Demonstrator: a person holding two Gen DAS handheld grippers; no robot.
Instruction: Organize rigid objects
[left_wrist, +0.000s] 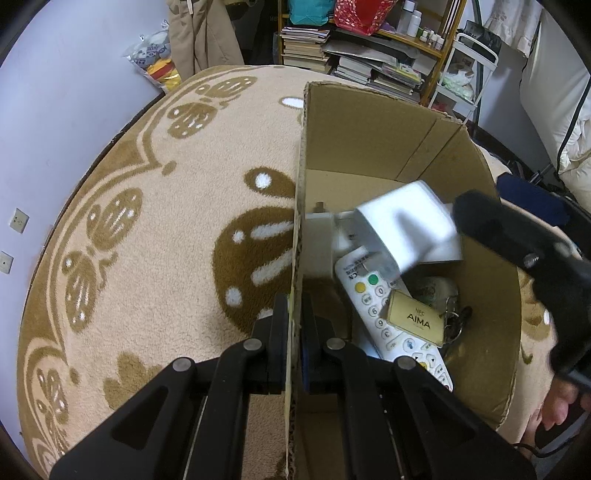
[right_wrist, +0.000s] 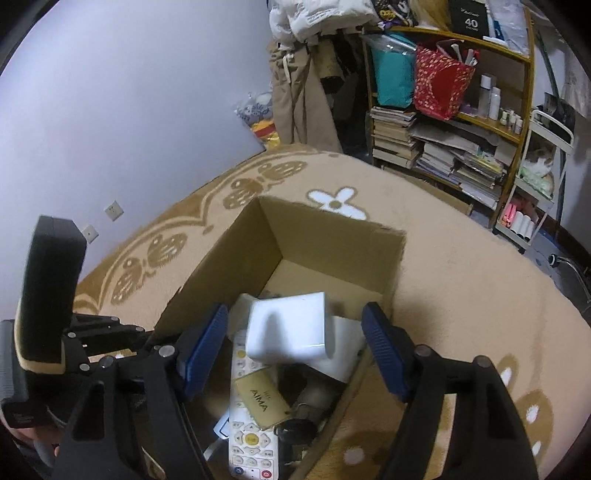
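White block (right_wrist: 286, 326), blurred, hangs between my right fingers (right_wrist: 295, 352), which stand wide apart and clear of it, over the cardboard box (right_wrist: 236, 254). Remote (right_wrist: 249, 435) and tan tag (right_wrist: 260, 397) lie inside at six o'clock of it. My left fingers (left_wrist: 294, 343) are clamped together on the box wall.

The box (right_wrist: 236, 258) is plain brown cardboard, matt, with raw corrugated edges. Under it lies a fluffy pile rug (left_wrist: 177, 206), beige with brown pattern. Inside the box, a white block (right_wrist: 288, 328) looks like smooth, slightly glossy plastic, as does the remote (right_wrist: 251, 443). The tan tag (left_wrist: 415, 317) looks glossy.
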